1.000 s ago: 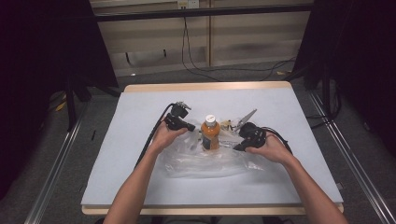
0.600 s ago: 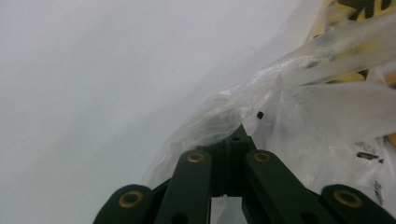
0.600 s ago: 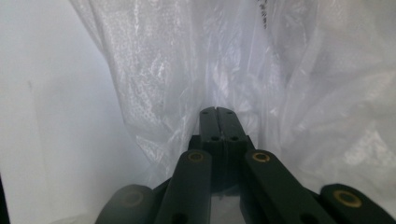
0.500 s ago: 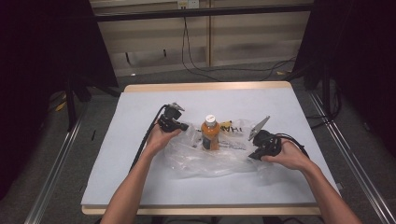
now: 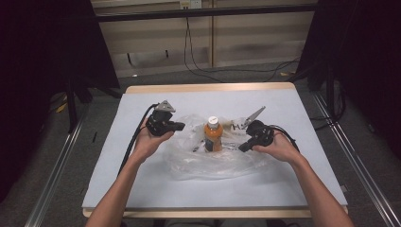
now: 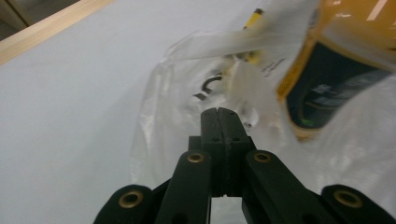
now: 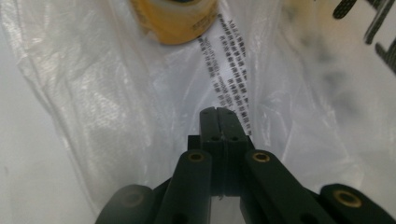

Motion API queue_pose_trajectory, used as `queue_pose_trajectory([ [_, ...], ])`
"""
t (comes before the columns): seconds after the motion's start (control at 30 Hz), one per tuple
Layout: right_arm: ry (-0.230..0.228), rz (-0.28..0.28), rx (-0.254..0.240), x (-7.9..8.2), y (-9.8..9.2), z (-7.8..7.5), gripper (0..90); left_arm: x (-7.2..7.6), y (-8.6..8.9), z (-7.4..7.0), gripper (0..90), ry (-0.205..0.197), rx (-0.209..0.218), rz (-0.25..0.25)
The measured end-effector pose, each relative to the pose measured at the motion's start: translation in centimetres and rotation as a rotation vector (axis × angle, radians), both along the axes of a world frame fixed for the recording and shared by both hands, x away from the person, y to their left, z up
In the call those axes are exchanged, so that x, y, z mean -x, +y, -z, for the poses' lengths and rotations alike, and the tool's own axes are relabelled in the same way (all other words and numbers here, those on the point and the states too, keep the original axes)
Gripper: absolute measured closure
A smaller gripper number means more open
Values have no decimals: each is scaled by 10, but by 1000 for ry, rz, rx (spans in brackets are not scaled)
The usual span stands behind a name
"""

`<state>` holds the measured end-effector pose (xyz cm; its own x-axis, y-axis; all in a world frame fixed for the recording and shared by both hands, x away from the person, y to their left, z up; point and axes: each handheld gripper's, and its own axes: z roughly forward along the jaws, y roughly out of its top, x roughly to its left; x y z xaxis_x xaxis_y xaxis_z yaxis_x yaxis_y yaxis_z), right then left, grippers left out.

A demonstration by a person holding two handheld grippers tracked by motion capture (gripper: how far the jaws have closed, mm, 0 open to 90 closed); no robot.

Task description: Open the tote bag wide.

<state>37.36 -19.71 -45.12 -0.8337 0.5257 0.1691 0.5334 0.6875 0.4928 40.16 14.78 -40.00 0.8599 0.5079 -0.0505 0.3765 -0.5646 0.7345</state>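
1. Roughly mid-table, a little toward the near edge, the bottle (image 5: 213, 135) stands upright, orange with a white cap, its lower part wrapped by the clear bag (image 5: 208, 158) that spreads flat on the table (image 5: 142, 189) around it

2. The bag's film rises loosely on both sides of the bottle; in the left gripper view the bottle (image 6: 341, 60) looms close, just beyond the film (image 6: 187, 116), and in the right gripper view its base (image 7: 175, 21) sits over printed film (image 7: 229, 70)

3. The left gripper (image 5: 176, 126) points at the bag's left side, jaws pressed together; whether a fold of film is caught between them I cannot tell, as the tips (image 6: 218, 122) meet right at the bag's edge

4. The right gripper (image 5: 242, 148) sits at the bag's right side, jaws likewise closed, tips (image 7: 218, 120) lying over the film; a pinch of it may be held, but that is not clear

5. Risks, as I judge them: pulling the film unevenly from one side could tip the bottle; thin film could slip out of closed jaws or tear; a gripper swung inward could knock the bottle over toward the far edge
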Motion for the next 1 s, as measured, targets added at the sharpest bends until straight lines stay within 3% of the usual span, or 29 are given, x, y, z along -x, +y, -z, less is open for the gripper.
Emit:
queue_pose_trajectory([
  [0.2, 32, 37, 10, -10, 1, 5, 900, 25, -17, 8, 900, 30, -90, 151],
  [0.4, 42, 49, 29, -16, 1, 11, 900, 41, -33, 33, 900, 99, -74, 231],
  [0.43, 42, 47, 31, -18, 1, 11, 900, 43, -35, 38, 900, 102, -103, 239],
  [0.57, 33, 52, 44, -26, 3, 11, 900, 51, -38, 57, 900, 131, -135, 276],
  [0.6, 26, 56, 51, -29, 3, 10, 900, 55, -38, 59, 900, 117, -153, 277],
  [0.73, 16, 97, 38, -36, -4, 12, 900, 65, -38, 64, 900, 125, -192, 298],
  [0.8, -13, 128, 48, -40, -9, 12, 900, 69, -35, 64, 900, 133, -188, 304],
  [0.9, -13, 147, 45, -43, -13, 12, 900, 71, -30, 65, 900, 131, -179, 299],
  [0.93, -20, 150, 54, -44, -15, 12, 900, 71, -28, 64, 900, 156, -180, 322],
  [1.0, -34, 171, 73, -45, -18, 12, 900, 75, -25, 65, 900, 138, -177, 306],
])
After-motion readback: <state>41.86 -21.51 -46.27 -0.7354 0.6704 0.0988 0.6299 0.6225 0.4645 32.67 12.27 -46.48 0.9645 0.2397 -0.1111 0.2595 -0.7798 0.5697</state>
